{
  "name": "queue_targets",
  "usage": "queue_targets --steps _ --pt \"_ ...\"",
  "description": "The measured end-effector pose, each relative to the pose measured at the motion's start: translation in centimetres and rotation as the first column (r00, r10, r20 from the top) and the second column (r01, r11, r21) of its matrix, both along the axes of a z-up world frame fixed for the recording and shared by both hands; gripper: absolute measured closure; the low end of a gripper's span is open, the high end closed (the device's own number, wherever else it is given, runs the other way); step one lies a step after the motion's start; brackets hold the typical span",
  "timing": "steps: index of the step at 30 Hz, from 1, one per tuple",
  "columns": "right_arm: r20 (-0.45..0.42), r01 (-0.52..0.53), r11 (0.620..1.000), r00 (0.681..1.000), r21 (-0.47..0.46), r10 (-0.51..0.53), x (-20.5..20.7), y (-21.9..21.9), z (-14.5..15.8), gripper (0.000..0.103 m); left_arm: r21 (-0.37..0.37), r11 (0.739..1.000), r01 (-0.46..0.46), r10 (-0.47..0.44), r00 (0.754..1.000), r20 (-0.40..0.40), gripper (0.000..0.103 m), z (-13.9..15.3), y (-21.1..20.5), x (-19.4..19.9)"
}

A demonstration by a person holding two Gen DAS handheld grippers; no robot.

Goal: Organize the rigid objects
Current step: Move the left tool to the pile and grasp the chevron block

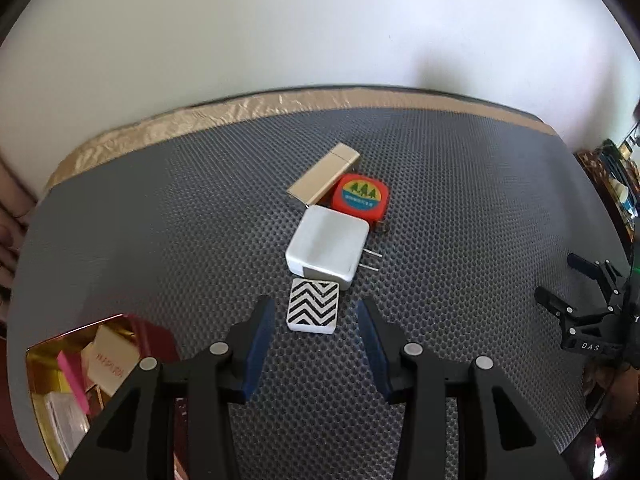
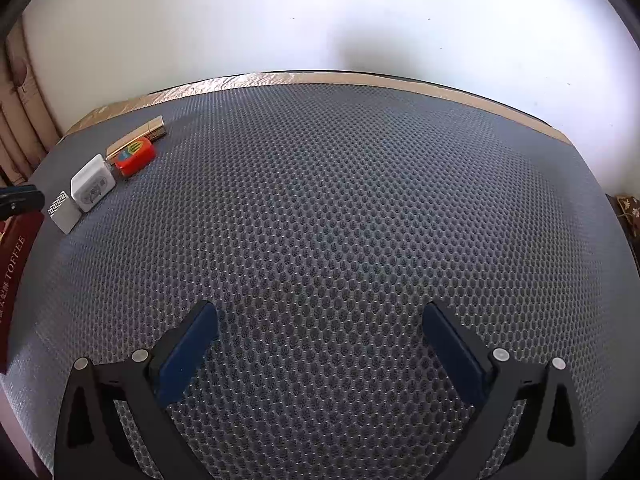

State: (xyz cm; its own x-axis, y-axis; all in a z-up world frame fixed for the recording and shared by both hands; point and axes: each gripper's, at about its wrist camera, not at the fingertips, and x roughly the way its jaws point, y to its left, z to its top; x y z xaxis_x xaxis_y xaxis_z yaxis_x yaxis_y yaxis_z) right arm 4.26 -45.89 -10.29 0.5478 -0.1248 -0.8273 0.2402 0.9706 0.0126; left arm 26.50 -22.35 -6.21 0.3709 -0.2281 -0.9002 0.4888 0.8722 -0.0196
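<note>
A small white block with a black zigzag top (image 1: 313, 306) lies on the grey mesh mat (image 1: 160, 220), just ahead of my open left gripper (image 1: 316, 308), between its fingertips. Behind it lie a white plug adapter (image 1: 326, 246), a red tape measure (image 1: 360, 196) and a gold lighter-like bar (image 1: 324, 174), in a row. In the right wrist view the same row shows at far left: zigzag block (image 2: 62, 210), adapter (image 2: 93, 187), tape measure (image 2: 135, 157), gold bar (image 2: 138, 136). My right gripper (image 2: 320, 320) is open and empty over bare mat.
A red and gold tin box (image 1: 80, 380) with small items inside sits at the near left; its side reads TOFFEE in the right wrist view (image 2: 16, 264). The right gripper's frame (image 1: 592, 312) shows at the far right. A gold tape edge (image 1: 200, 120) borders the mat by the wall.
</note>
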Motion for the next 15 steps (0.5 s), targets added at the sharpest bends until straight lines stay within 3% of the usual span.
queue_targets --steps 14,15 --pt "-0.007 -0.007 1.000 1.000 -0.007 0.007 1.3 0.5 -0.1 0.000 0.057 0.998 0.026 -0.023 0.998 -0.051 0.059 -3.3 -0.3 2.1" --pt "-0.008 -0.007 1.000 1.000 -0.008 0.007 1.4 0.5 -0.1 0.000 0.051 0.999 0.019 -0.016 0.998 -0.055 0.067 -3.4 -0.2 2.1"
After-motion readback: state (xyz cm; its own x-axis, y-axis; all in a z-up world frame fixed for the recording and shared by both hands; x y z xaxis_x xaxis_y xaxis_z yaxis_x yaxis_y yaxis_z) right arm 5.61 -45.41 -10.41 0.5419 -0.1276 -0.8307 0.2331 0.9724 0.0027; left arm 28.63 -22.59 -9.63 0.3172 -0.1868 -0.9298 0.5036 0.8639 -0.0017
